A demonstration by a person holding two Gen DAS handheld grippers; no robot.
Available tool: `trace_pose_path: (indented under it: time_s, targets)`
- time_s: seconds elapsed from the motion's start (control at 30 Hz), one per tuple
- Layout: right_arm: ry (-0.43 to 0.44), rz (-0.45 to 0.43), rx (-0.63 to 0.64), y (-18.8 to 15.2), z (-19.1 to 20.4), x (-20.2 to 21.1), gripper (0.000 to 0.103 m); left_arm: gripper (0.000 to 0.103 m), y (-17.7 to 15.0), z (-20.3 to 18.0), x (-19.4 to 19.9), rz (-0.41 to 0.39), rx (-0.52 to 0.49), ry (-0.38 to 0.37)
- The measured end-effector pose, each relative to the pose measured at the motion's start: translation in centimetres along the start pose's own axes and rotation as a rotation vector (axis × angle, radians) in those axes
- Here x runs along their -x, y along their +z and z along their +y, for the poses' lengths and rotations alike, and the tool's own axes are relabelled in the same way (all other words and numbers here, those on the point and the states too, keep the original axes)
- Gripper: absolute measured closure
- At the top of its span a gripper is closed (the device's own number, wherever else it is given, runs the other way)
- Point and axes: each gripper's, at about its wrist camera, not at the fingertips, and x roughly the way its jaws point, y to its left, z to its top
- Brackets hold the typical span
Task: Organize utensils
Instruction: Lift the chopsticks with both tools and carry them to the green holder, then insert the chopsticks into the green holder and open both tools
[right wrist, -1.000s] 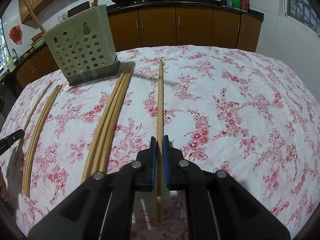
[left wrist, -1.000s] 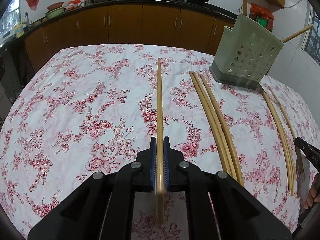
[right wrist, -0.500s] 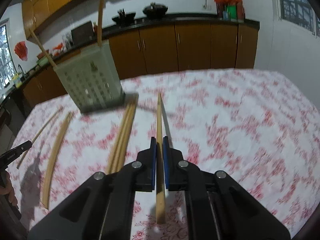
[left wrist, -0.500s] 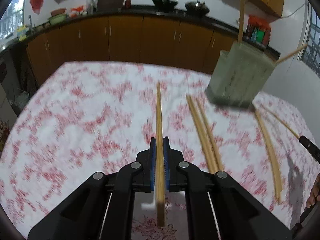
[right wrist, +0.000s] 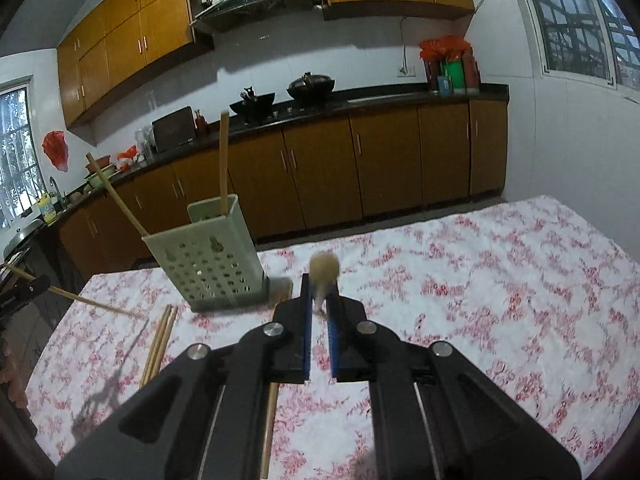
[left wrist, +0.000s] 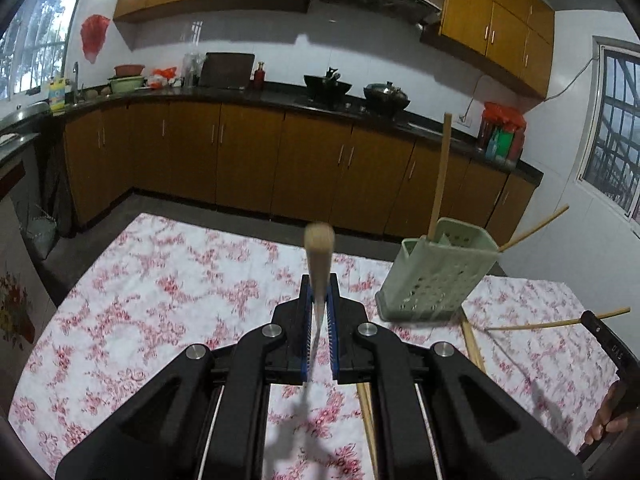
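Note:
My left gripper (left wrist: 319, 282) is shut on a wooden chopstick (left wrist: 319, 240) that is off the table, its blurred end pointing up at the camera. My right gripper (right wrist: 320, 286) is shut on a second chopstick (right wrist: 325, 267) in the same way. That second chopstick (left wrist: 560, 323) also shows slanting at the right edge of the left wrist view. A pale green perforated utensil holder (left wrist: 436, 280) (right wrist: 208, 264) stands on the floral tablecloth between both grippers, with one upright stick (left wrist: 438, 176) and one leaning stick (left wrist: 536, 228) in it.
Loose chopsticks (left wrist: 472, 340) (right wrist: 160, 344) lie on the tablecloth (left wrist: 160, 300) in front of the holder, and one more (right wrist: 270, 420) runs under my right gripper. A person's fingers (left wrist: 608, 424) show at the right edge. Brown kitchen cabinets (right wrist: 360, 160) stand beyond the table.
Both grippers have risen, each lifting its chopstick off the tablecloth. The views have tilted up to the kitchen wall, and the sticks now appear nearly end-on.

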Motion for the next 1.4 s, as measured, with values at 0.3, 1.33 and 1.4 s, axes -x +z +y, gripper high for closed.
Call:
trace_pose_path:
  time_s: [0.3,1.33,1.4]
  targets:
    - [0.033,-0.055,0.008,2.0,0.9,0.8,0.095,0.095,1.5,-1.1,0.5,-0.035,-0.018,-0.015]
    - [0.211,-0.055,0.055,11.8,8.7,-3.8,0.095,0.095,6.9,-10.0,-2.7,-0.192,-0.052,-0.153]
    - [0.209,-0.043,0.057,11.7,8.9,-4.5,0.095,0.095,6.9,-9.9,-3.2,-0.175,-0.048,-0.154]
